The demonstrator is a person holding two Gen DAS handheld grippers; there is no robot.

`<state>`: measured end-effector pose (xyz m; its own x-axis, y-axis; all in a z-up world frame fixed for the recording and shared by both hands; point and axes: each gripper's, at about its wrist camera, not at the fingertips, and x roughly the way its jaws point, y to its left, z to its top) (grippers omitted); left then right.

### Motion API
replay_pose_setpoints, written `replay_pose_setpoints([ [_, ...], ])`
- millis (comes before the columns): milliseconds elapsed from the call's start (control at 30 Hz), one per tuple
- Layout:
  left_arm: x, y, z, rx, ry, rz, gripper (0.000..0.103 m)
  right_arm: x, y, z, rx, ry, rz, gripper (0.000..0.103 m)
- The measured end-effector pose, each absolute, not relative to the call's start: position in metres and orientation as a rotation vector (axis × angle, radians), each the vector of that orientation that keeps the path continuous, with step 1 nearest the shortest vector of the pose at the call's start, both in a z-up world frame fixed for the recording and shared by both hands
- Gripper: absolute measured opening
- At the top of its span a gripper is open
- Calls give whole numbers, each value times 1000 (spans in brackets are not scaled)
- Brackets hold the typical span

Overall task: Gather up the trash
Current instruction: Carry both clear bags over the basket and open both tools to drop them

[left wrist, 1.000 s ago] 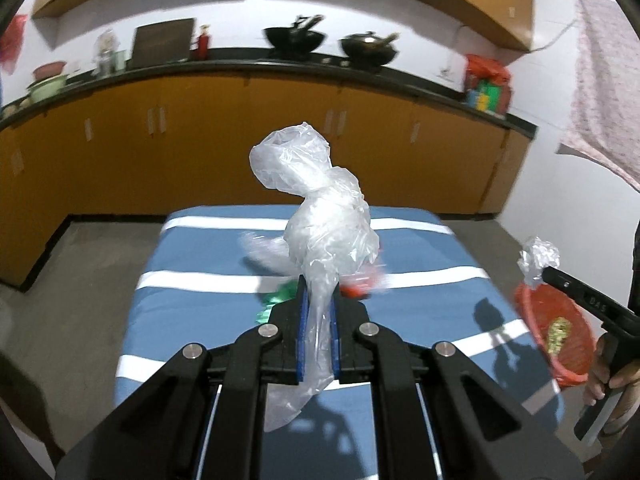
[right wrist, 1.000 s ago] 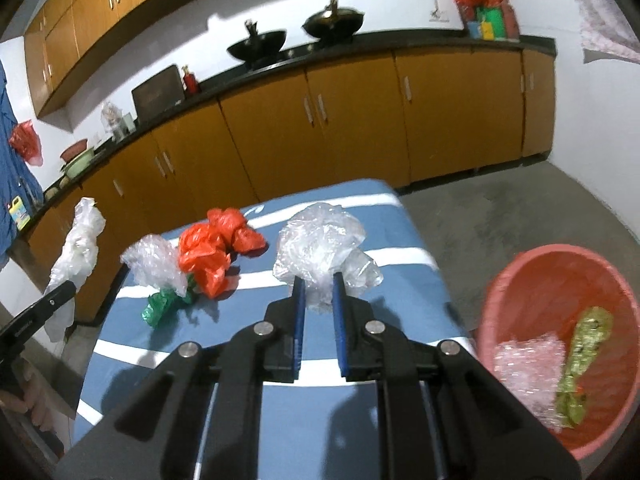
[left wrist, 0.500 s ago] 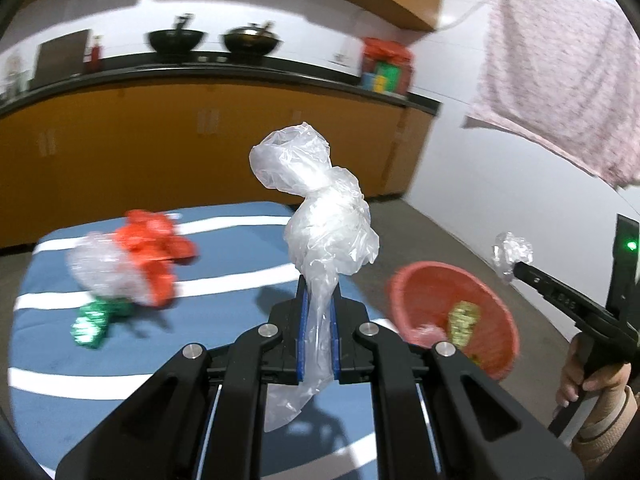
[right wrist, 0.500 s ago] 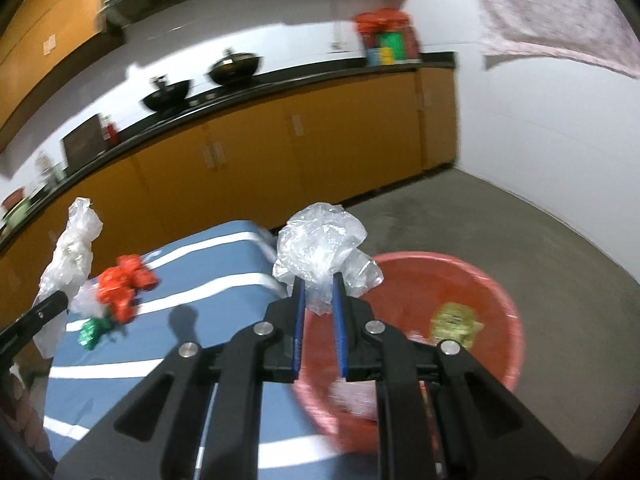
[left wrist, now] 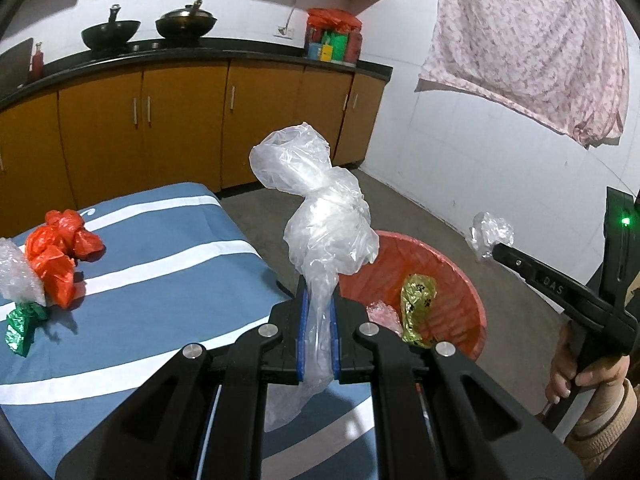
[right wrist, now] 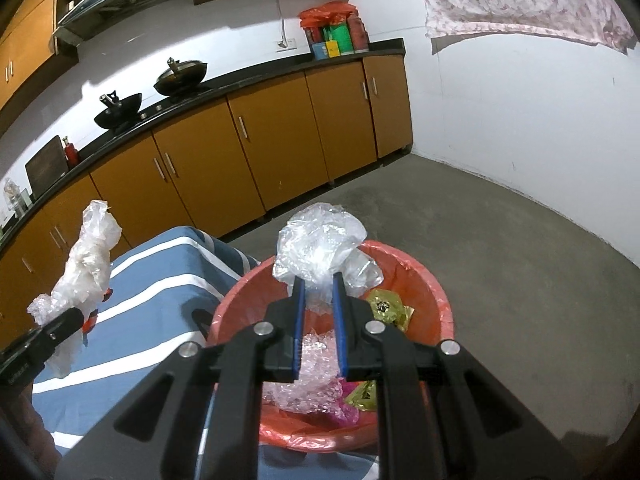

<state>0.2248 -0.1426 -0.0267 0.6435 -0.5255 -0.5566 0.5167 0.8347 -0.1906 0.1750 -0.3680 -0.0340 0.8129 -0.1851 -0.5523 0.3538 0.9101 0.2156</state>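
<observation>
The left tongs (left wrist: 318,344) pinch a clear plastic bag (left wrist: 320,216) by its twisted neck, so it hangs free beside the red basin (left wrist: 460,280); the right tongs (right wrist: 318,320) clamp a crumpled clear wrapper (right wrist: 320,240) directly above that basin, placed for dropping; red and green scraps (left wrist: 56,256) wait on the striped surface (left wrist: 160,280).

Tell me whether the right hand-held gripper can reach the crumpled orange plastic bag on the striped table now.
Probably not: the right hand-held gripper is shut on a clear plastic wad over the red basin, away from the orange bag.
</observation>
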Motion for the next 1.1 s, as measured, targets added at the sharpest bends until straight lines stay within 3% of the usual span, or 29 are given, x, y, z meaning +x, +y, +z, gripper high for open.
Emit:
replay_pose_setpoints([
  [533, 234, -214, -64, 74, 728, -700, 9, 190, -396, -66, 364, 603, -301, 14],
  [667, 239, -229, -77, 103, 762, -705, 9, 199, -403, -75, 386, 616, -282, 19],
  [767, 243, -235, -84, 99, 792, -710, 18, 203, -407, -82, 401, 625, -275, 23],
  [900, 245, -233, -90, 89, 811, -706, 40, 203, -411, -88, 405, 634, -279, 26],
  [1100, 248, -214, -88, 53, 810, -658, 45, 196, -414, -84, 404, 617, -298, 32],
])
